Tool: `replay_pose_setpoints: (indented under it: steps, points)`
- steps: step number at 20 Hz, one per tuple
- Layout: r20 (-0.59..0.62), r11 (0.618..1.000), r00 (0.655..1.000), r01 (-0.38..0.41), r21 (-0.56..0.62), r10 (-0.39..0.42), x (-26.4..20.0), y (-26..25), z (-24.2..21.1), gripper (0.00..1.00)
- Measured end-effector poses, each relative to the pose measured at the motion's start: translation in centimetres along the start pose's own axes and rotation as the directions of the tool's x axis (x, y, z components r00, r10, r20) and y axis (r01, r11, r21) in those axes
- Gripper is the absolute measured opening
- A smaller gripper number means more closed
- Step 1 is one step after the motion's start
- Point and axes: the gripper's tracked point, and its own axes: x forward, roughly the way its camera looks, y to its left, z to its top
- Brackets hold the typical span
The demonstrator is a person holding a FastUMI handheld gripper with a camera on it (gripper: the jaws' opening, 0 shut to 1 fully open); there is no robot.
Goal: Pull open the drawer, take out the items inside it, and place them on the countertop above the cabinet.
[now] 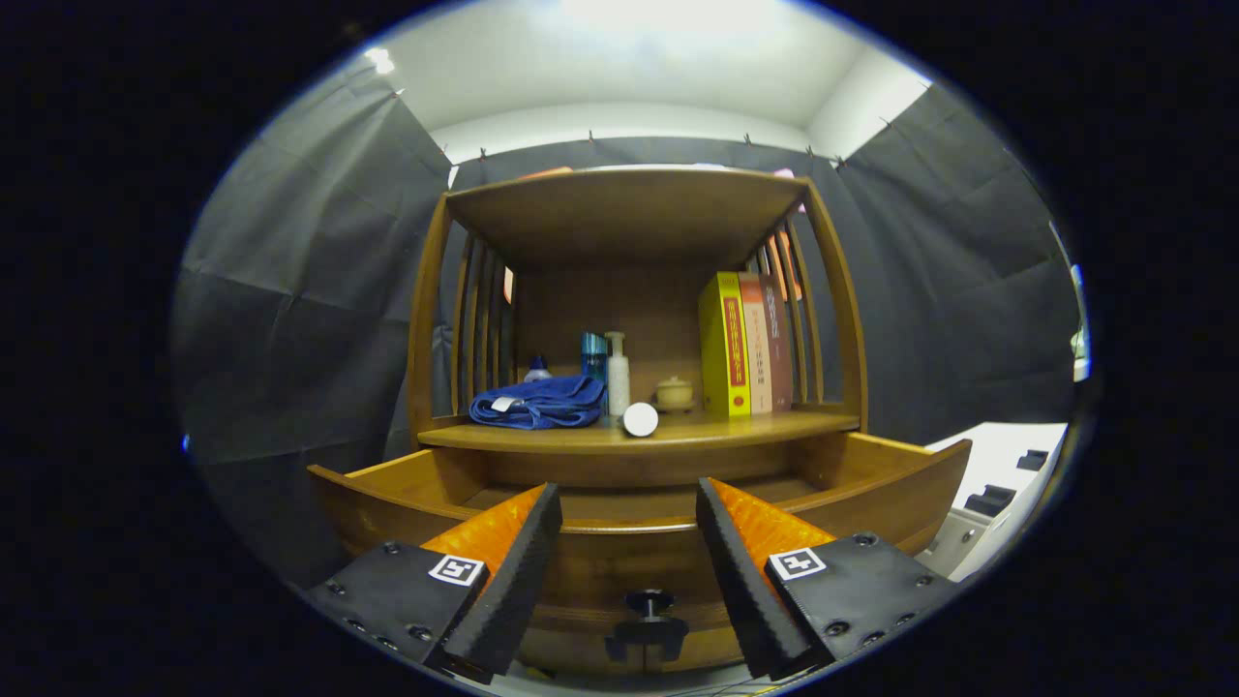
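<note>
Brown wooden drawer (pixel 871 494), blue towel (pixel 538 402), yellow book (pixel 724 346), white bottle (pixel 618 376).

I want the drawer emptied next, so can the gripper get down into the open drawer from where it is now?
Probably yes. The drawer is pulled out, the gripper is open with nothing between its fingers, just above the drawer's front, and the countertop sits further back. Its contents can't be seen.

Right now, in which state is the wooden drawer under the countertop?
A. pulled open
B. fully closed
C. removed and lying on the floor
A: the curved wooden drawer stands out from the cabinet, its dark knob between the open tongs, which touch nothing.
</note>
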Motion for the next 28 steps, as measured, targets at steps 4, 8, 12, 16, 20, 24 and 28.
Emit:
replay_pose_setpoints:
  steps: [4, 8, 12, 16, 20, 24, 28]
  points:
    - [-0.013, 0.999, 1.000, 0.018, 0.027, -0.017, -1.8, 0.3, -1.1, 0.94]
    - [-0.075, 1.000, 0.997, 0.007, 0.008, -0.006, -2.3, 0.1, -3.5, 0.96]
    - [-0.164, 1.000, 0.986, 0.003, 0.013, -0.001, -1.6, 0.2, -6.7, 0.96]
    - [-0.183, 1.000, 0.983, 0.023, 0.018, -0.019, -1.3, -0.1, -7.5, 0.95]
    - [-0.210, 1.000, 0.977, 0.029, 0.010, -0.026, -0.8, 0.0, -7.5, 0.96]
    - [-0.225, 1.000, 0.974, 0.028, 0.008, -0.026, 1.5, -0.1, -7.0, 0.96]
    - [-0.251, 1.000, 0.968, 0.030, 0.008, -0.027, 4.2, 0.0, -7.3, 0.96]
